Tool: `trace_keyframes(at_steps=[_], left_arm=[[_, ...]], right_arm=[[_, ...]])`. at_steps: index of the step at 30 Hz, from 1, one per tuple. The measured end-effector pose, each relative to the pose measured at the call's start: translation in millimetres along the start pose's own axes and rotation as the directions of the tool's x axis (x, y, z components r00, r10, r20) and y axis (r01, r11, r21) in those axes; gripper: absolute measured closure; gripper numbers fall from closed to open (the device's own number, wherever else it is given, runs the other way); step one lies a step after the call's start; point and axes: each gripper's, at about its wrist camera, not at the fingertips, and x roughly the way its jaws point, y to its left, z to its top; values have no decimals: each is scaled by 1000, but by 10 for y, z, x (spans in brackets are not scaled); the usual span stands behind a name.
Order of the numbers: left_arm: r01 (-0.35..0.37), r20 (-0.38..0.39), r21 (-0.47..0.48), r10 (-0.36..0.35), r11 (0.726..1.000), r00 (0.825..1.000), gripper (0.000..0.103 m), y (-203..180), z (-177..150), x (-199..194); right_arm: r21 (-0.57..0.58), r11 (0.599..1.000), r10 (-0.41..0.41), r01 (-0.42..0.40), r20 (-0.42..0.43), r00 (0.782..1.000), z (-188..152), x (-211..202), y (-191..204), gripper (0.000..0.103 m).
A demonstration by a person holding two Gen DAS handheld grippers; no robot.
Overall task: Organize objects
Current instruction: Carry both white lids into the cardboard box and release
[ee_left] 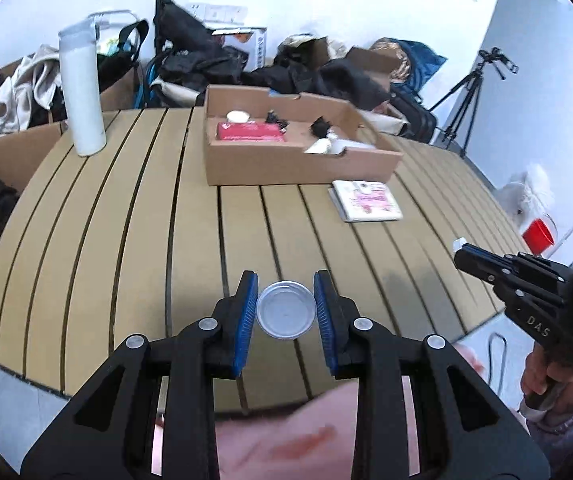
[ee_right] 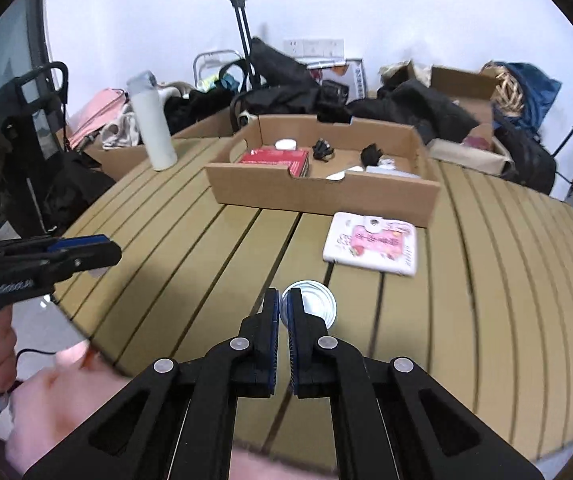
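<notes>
Round metal lid [ee_left: 285, 315]: silver, shallow, lying flat on the slatted tan table [ee_left: 126, 240] near its front edge; in the left wrist view it sits between the blue pads [ee_left: 249, 312] of the left gripper [ee_left: 285, 312], jaws spread a little wider than the lid, contact not certain; in the right wrist view the same lid [ee_right: 314, 304] lies just ahead of the right gripper [ee_right: 283, 312], whose fingers are nearly together with a thin gap, holding nothing visible.
Cardboard tray [ee_left: 286, 168]: open-topped, at the far middle of the table; contents include a red box [ee_left: 250, 132], a small white round item [ee_left: 237, 116], small black items [ee_left: 318, 126] and white items at its right end, too small to identify.
Flat white packet with pink print [ee_left: 366, 200]: on the table just in front of the tray's right corner, well apart from the lid.
White bottle [ee_left: 82, 96]: tall, upright, far left of the table.
Tripod [ee_left: 470, 96]: on the floor beyond the table's right side.
Bags and clothing [ee_left: 206, 56]: heaped behind the table against the wall.
</notes>
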Motion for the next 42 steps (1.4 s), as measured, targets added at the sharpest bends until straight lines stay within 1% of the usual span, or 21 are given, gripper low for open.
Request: trace_keyframes(at_steps=[4, 7, 9, 12, 13, 15, 16, 18, 19, 21, 24, 25, 26, 28, 30, 31, 33, 34, 35, 37, 42], left_arm=[[-4, 3, 18, 4, 1000, 1000, 78, -77, 9, -82], [50, 23, 19, -50, 999, 998, 78, -71, 186, -112], [75, 45, 27, -76, 997, 996, 78, -34, 447, -92], [88, 64, 67, -92, 994, 994, 78, 39, 1017, 66], [81, 77, 108, -90, 991, 993, 78, 46, 1224, 151], [30, 97, 135, -43, 990, 994, 78, 102, 1607, 392], [50, 56, 133, -58, 990, 997, 78, 166, 1850, 628], [42, 9, 90, -43, 995, 999, 78, 269, 2142, 1002], [39, -32, 73, -37, 997, 999, 78, 329, 2293, 1255], [-5, -113, 18, 7, 1000, 994, 78, 475, 2514, 1828], [-25, -228, -32, 17, 999, 974, 78, 654, 2570, 2504], [-29, -248, -45, 17, 999, 969, 78, 687, 2548, 2623], [-42, -270, -60, 24, 997, 963, 77, 748, 2508, 2768], [-62, -285, -89, 34, 994, 958, 68, 840, 2465, 2901], [-28, -241, -93, 5, 995, 970, 54, 881, 2425, 2873], [-25, -206, -77, 8, 997, 979, 37, 887, 2424, 2819], [-18, -191, -62, 6, 998, 982, 36, 882, 2444, 2740], [-33, -192, -55, 22, 998, 981, 36, 879, 2474, 2711], [-50, -188, -49, 40, 998, 981, 36, 872, 2489, 2656], [-71, -179, -39, 63, 997, 982, 35, 858, 2538, 2524], [-120, -155, -13, 116, 993, 981, 21, 792, 2659, 1998]], right_arm=[[-10, 999, -39, 39, 34, 999, -50, -250, 39, 98], [5, 999, -33, 32, 52, 998, 8, -304, 5, 98], [-4, 1000, -17, 17, 66, 998, 173, -287, -41, 98], [-22, 1000, 4, -2, 90, 996, 503, -200, -125, 98], [-22, 1000, 17, -15, 116, 993, 704, -141, -189, 98], [-10, 999, 34, -33, 120, 992, 989, 12, -294, 98], [-3, 999, 43, -43, 115, 992, 1161, 139, -365, 98], [11, 998, 65, -66, 77, 995, 1564, 575, -551, 98], [23, 997, 67, -68, 57, 996, 1676, 735, -604, 98], [62, 995, 80, -79, -15, 997, 1941, 1275, -775, 98], [125, 990, 76, -60, -126, 989, 2133, 2068, -981, 98], [148, 988, 70, -45, -163, 984, 2157, 2351, -1036, 98], [151, 988, 64, -36, -183, 981, 2164, 2488, -1059, 98], [166, 985, 82, -46, -213, 974, 2167, 2759, -1107, 98], [152, 988, 60, -29, -199, 978, 2168, 2891, -1117, 97], [142, 990, 47, -20, -189, 981, 2164, 2904, -1119, 95], [131, 991, 25, -2, -174, 984, 2167, 2915, -1129, 85], [134, 991, 28, -5, -172, 985, 2180, 2908, -1141, 72], [139, 990, 45, -21, -171, 984, 2208, 2880, -1159, 51], [157, 987, 60, -37, -145, 988, 2271, 2721, -1201, 33], [156, 987, 68, -50, -114, 991, 2461, 2195, -1223, 33]])
